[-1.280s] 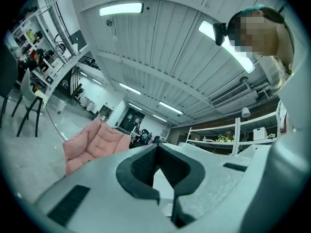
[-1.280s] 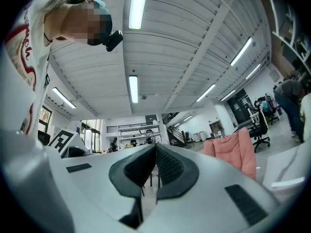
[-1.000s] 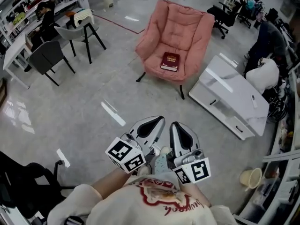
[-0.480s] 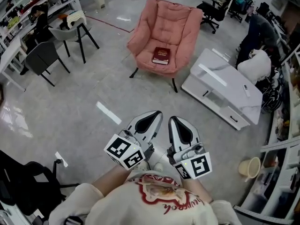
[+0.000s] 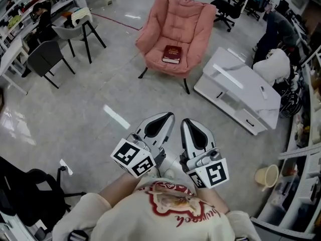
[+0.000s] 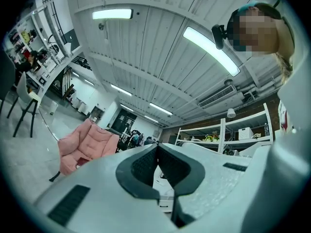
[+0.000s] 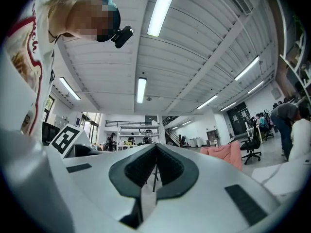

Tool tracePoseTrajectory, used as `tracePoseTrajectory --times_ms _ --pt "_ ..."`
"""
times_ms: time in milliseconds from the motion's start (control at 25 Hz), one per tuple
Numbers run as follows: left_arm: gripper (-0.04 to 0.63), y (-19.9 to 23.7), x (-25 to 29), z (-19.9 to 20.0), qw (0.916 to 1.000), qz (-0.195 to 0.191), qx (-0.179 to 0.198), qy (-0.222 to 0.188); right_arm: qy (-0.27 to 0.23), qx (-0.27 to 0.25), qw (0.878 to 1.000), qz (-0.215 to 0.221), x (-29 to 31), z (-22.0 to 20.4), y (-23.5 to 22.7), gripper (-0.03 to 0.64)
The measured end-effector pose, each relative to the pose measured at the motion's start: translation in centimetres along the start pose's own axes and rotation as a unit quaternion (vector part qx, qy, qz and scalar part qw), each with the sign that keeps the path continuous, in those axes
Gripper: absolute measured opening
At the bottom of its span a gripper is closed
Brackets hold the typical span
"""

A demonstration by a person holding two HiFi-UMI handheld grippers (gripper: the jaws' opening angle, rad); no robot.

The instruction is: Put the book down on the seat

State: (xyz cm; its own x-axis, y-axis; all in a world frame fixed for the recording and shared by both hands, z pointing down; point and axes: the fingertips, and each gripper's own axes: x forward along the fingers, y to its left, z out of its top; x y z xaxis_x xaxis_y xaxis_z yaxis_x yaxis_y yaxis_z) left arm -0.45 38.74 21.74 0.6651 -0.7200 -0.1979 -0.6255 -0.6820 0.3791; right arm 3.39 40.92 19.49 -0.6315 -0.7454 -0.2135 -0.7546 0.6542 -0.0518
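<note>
A dark red book (image 5: 171, 54) lies flat on the seat of the pink armchair (image 5: 176, 25) at the top of the head view. The same armchair (image 6: 82, 144) shows small at the left in the left gripper view, and a strip of the armchair (image 7: 224, 154) shows in the right gripper view. My left gripper (image 5: 167, 116) and right gripper (image 5: 186, 121) are held close to my chest, side by side, far from the chair. Both are shut with nothing between the jaws. In the left gripper view the left gripper (image 6: 157, 147) tips meet, and in the right gripper view the right gripper (image 7: 156, 147) tips meet too.
A white low cabinet (image 5: 235, 97) lies tipped on the floor right of the armchair. Grey chairs (image 5: 44, 59) and a stool (image 5: 83, 24) stand at the left by desks. A black office chair (image 5: 27, 195) is at my lower left. A person (image 5: 283, 29) bends over at the right. Shelves line the right edge.
The view has shifted: the armchair with the book now sits higher and slightly further left in the head view. Both grippers stay shut and held together near my chest.
</note>
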Motion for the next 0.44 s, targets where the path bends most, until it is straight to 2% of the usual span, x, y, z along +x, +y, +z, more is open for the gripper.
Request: tracePoseTrajectory --times_ms 440 --pt "0.005 -0.2 -0.5 0.1 0.9999 -0.012 -0.002 0.001 0.003 -0.003 1.0 0.001 0.2 -0.3 1.1 0.002"
